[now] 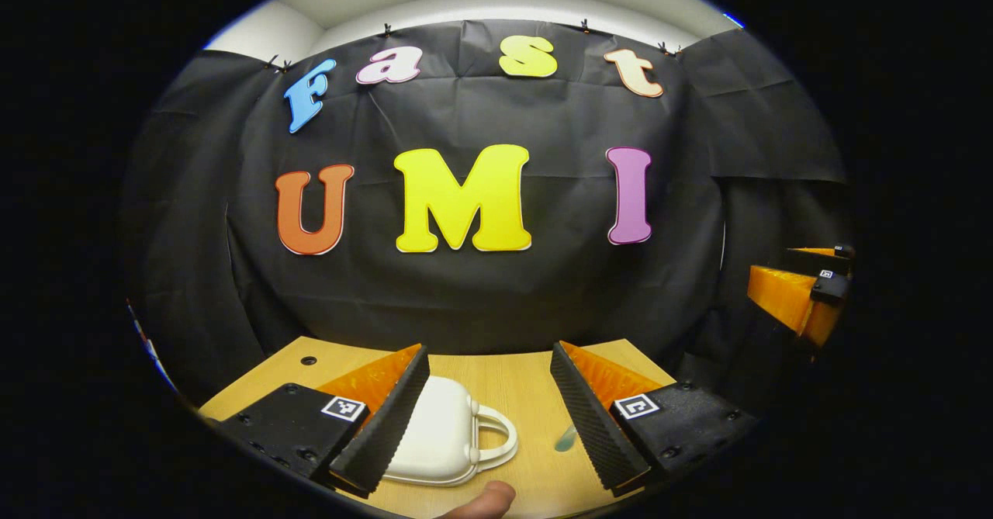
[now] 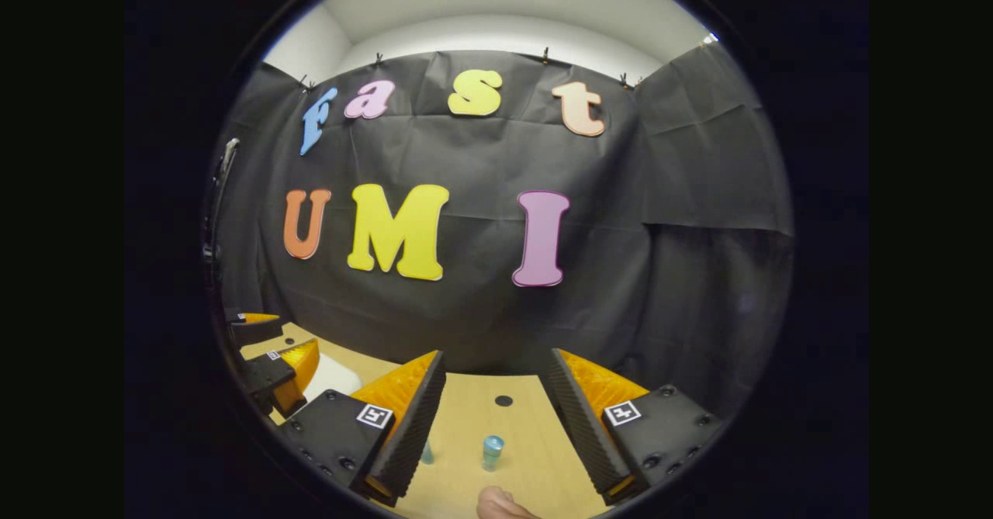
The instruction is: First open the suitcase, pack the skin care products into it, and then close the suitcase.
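Wooden surface [image 1: 512, 383] stood before the black cloth wall [image 1: 481, 286], white suitcase [image 1: 438, 434] lay shut between the left gripper's [image 1: 485, 414] wide fingers, small bottle [image 2: 492, 451] stood between the right gripper's [image 2: 496, 418] wide fingers.

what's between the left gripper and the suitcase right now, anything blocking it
Nothing visible. In the left gripper view, the left gripper is open above the wooden table, and the closed white suitcase lies just below its fingers with only bare tabletop around its handle.
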`<state>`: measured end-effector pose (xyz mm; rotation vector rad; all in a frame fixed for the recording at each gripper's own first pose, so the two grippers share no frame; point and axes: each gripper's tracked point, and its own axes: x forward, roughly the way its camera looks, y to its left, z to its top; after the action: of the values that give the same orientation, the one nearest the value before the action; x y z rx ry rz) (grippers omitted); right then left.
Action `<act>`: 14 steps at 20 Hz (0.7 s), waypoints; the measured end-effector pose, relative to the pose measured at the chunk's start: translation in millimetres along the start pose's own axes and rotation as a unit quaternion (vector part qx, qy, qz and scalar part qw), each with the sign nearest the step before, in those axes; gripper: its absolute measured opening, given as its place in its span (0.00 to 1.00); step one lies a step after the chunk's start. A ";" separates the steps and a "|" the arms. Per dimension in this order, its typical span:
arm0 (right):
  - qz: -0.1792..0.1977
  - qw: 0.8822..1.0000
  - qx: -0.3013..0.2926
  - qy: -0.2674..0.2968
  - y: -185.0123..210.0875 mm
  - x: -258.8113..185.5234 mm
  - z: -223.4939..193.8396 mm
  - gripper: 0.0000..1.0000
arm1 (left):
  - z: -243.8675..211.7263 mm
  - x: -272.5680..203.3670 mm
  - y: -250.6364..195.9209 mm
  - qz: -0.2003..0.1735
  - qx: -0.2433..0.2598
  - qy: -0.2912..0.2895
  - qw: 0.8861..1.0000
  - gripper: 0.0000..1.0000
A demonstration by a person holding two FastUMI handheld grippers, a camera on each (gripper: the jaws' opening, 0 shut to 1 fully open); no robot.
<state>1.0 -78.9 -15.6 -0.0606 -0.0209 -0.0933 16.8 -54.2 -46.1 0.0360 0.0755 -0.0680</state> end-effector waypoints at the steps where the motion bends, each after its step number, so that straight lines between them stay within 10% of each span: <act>1: -0.003 1.000 -0.001 0.003 -5.1 0.1 -3.1 0.80 | -3.8 1.9 0.3 0.005 0.009 -0.002 1.000 1.00; 7: -0.017 1.000 -0.010 0.022 -32.5 -2.5 -25.4 0.78 | -62.6 25.7 1.6 0.014 0.169 -0.003 0.986 1.00; 14: -0.034 0.998 -0.009 0.043 -73.2 -12.7 -53.6 0.80 | -166.6 46.8 -3.2 0.005 0.386 0.052 0.921 0.98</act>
<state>-17.5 -153.8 -65.0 -0.0734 0.0637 -0.1634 50.8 -54.1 -215.9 0.8337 0.1522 -0.0814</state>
